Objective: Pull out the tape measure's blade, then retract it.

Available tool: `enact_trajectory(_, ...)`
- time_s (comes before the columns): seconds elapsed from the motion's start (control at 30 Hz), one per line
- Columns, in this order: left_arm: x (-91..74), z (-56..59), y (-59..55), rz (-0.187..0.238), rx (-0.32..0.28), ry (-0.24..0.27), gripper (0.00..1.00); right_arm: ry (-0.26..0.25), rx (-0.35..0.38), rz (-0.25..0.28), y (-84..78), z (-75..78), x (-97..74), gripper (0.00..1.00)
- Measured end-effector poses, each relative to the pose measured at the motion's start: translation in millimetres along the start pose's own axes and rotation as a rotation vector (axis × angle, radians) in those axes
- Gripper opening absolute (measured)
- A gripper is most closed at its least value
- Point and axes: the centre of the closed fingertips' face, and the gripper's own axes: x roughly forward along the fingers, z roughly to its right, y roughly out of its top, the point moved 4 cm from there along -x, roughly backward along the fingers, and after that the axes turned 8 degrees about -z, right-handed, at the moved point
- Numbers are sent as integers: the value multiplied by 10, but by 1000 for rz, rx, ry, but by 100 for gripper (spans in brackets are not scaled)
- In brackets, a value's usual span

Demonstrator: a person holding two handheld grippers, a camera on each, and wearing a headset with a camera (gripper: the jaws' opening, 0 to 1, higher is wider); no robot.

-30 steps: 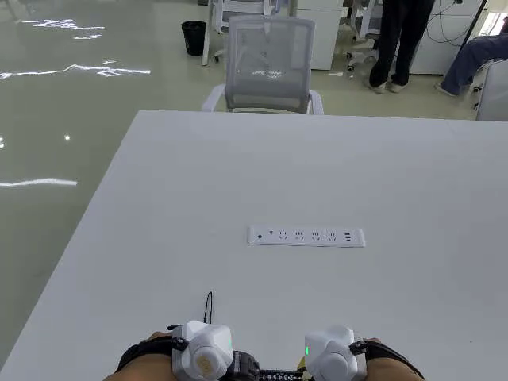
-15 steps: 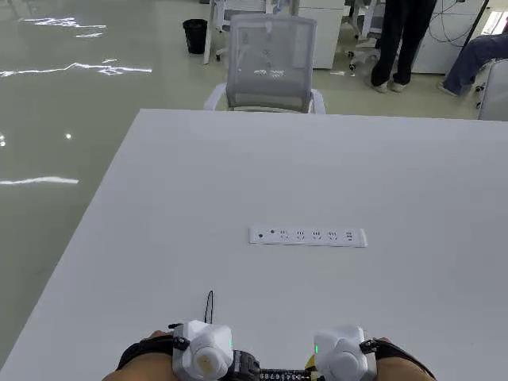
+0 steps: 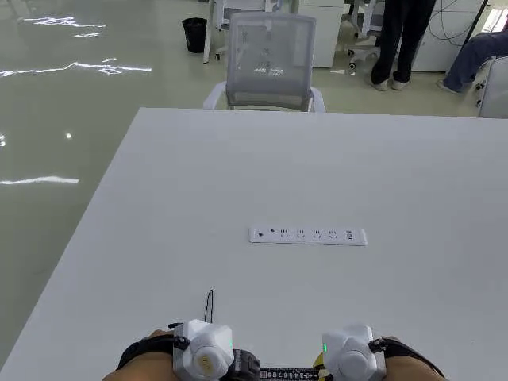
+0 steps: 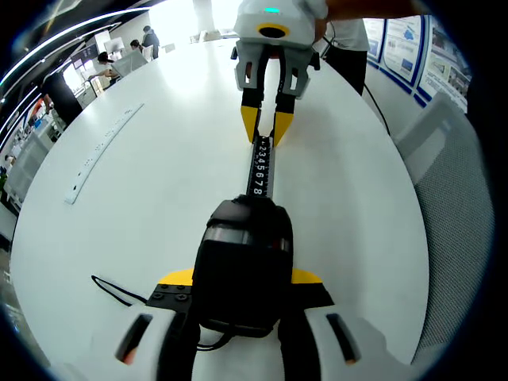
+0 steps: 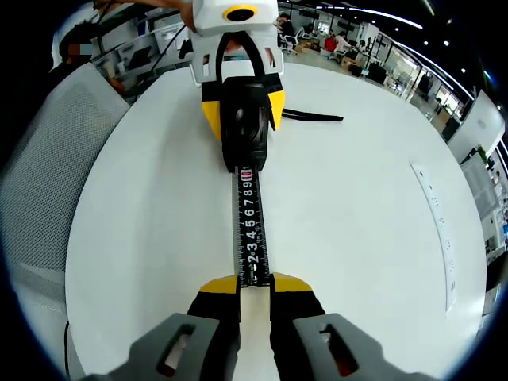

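1. My left gripper (image 4: 242, 279) is clamped across the black tape measure (image 4: 242, 258); a yellow-tipped jaw stands on each side of the case.
2. My right gripper (image 5: 254, 284) faces the left one. Its jaws are closed on the far end of the blade (image 5: 250, 222). The end hook is hidden between the pads, so I judge the pinch from the jaw positions only.
3. The blade is drawn out a short way, with numerals up to 9 readable, and runs straight between the two grippers.
4. The tape measure sits at the near edge of the white table (image 3: 317, 175), just in front of me.
5. A thin black strap (image 4: 111, 287) trails from the case and lies on the table.
6. A white power strip (image 3: 308, 236) lies mid-table, well apart from the work.
7. A grey mesh chair (image 3: 268, 63) stands at the far edge.
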Motion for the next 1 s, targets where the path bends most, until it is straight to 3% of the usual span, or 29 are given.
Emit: enact_trajectory(1.0,4,5,-1,-9,4,4,34,-5,20,-16,-308,9,-103,10)
